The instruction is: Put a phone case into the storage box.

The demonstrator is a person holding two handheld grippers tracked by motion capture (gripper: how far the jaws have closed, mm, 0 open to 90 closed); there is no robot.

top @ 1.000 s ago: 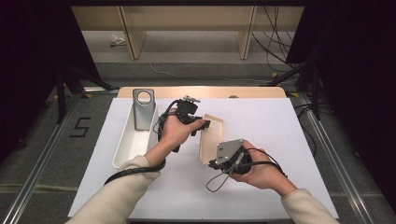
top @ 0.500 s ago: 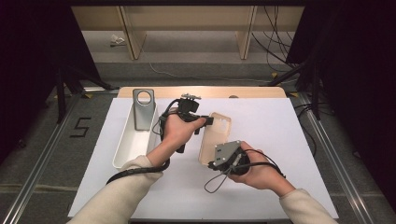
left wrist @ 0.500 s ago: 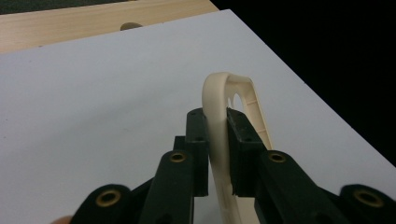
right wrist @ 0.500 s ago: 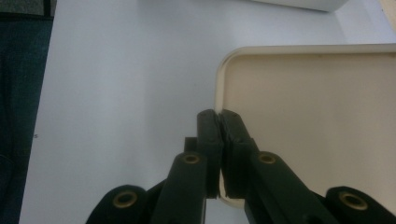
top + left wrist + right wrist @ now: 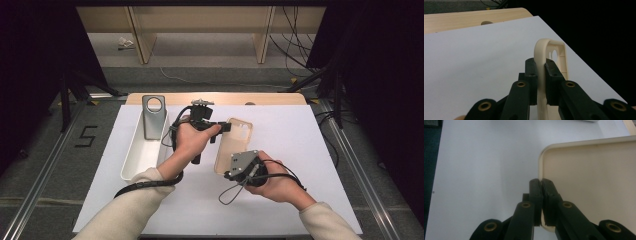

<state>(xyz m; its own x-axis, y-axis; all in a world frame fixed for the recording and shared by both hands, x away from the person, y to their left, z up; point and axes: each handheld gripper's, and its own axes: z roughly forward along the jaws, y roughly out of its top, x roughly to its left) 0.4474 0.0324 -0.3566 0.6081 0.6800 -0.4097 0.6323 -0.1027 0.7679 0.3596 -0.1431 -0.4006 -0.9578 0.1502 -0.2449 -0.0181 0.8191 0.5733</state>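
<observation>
Near the middle of the high view, the phone case (image 5: 234, 145) is off the table; the left gripper (image 5: 224, 127) has just closed on its edge, and the right gripper (image 5: 231, 175) pinches its near corner to keep it steady.

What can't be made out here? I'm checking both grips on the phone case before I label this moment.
- Phone case, high view: its near end is hidden under the right gripper and its grey plate.
- Phone case, left gripper view: the lower rim is cut off by the bottom edge and the jaws.
- White tray, high view: whether anything lies inside is too small to tell.
</observation>
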